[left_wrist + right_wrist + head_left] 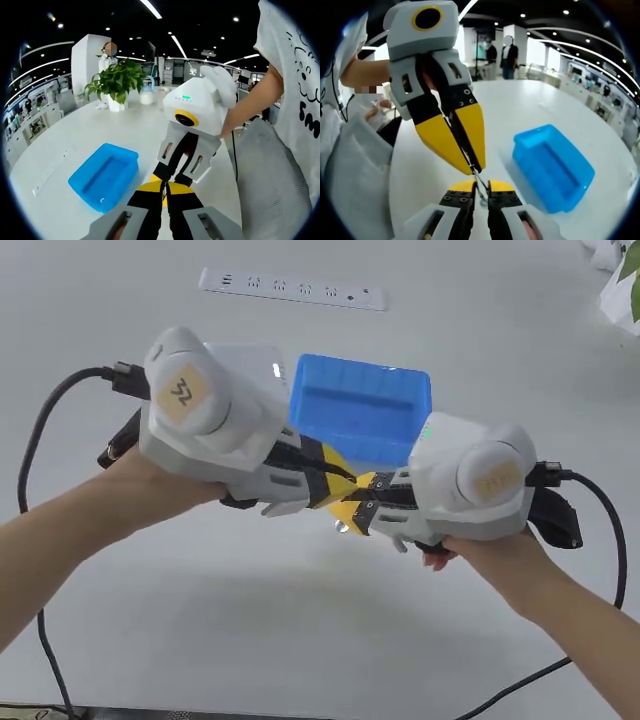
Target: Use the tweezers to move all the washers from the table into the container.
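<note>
The two grippers meet tip to tip above the white table [300, 620]. My left gripper [474, 169], with yellow jaws, comes in from above in the right gripper view and is shut on thin metal tweezers [479, 181]. My right gripper [481, 190] has its jaws drawn close on the tweezers' lower end. In the head view the left gripper [343, 483] and right gripper [360, 498] touch, and a small shiny metal bit [343, 527] shows just below them. The blue container [360, 410] lies right behind the tips. I cannot make out any washers on the table.
A white power strip [290, 287] lies at the table's far edge. Black cables [45, 420] trail from both grippers. A potted plant [115, 82] stands at the far end of the table. A person's hands grip both tools.
</note>
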